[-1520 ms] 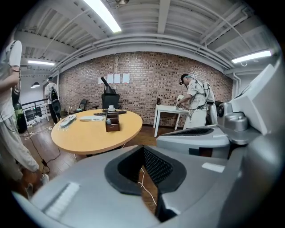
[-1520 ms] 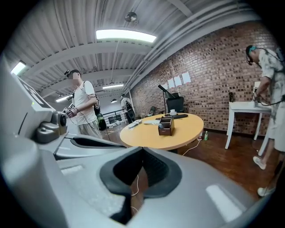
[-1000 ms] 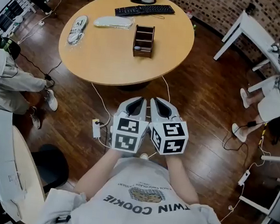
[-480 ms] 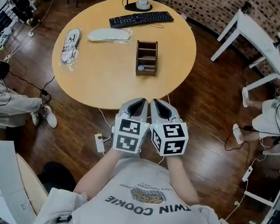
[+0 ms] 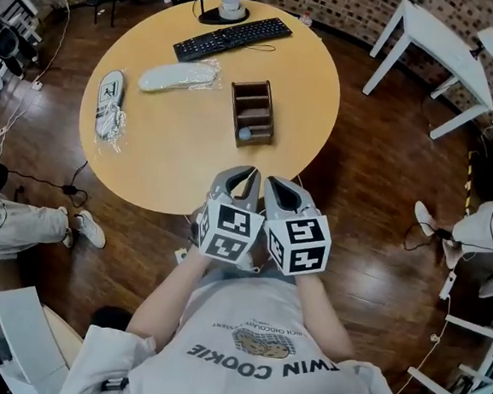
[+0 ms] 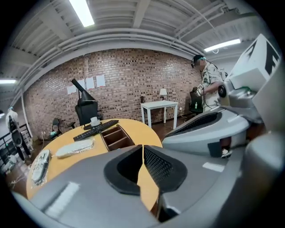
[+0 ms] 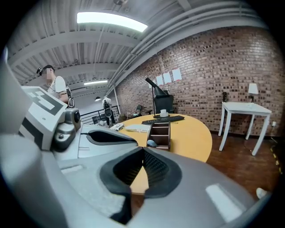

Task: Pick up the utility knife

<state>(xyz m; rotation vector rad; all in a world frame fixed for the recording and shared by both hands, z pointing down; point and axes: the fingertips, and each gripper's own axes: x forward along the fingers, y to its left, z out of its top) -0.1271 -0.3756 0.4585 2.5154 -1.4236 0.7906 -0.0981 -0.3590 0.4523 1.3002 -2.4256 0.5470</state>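
No utility knife shows clearly in any view. A brown wooden organizer stands on the round wooden table, and a small blue-grey object lies in its nearest compartment; I cannot tell what it is. The same organizer shows in the right gripper view. My left gripper and right gripper hang side by side over the table's near edge, short of the organizer. The left gripper's jaws are opening, tips still nearly together, nothing between them. The right gripper is shut and empty.
A black keyboard and a cup sit at the table's far side, two bagged flat items to its left. A white side table stands far right. Seated people are at the left and right; cables cross the floor.
Both grippers have come forward from over the floor to the table's near edge. The left gripper has rolled a little. The organizer now lies much closer in front of them.
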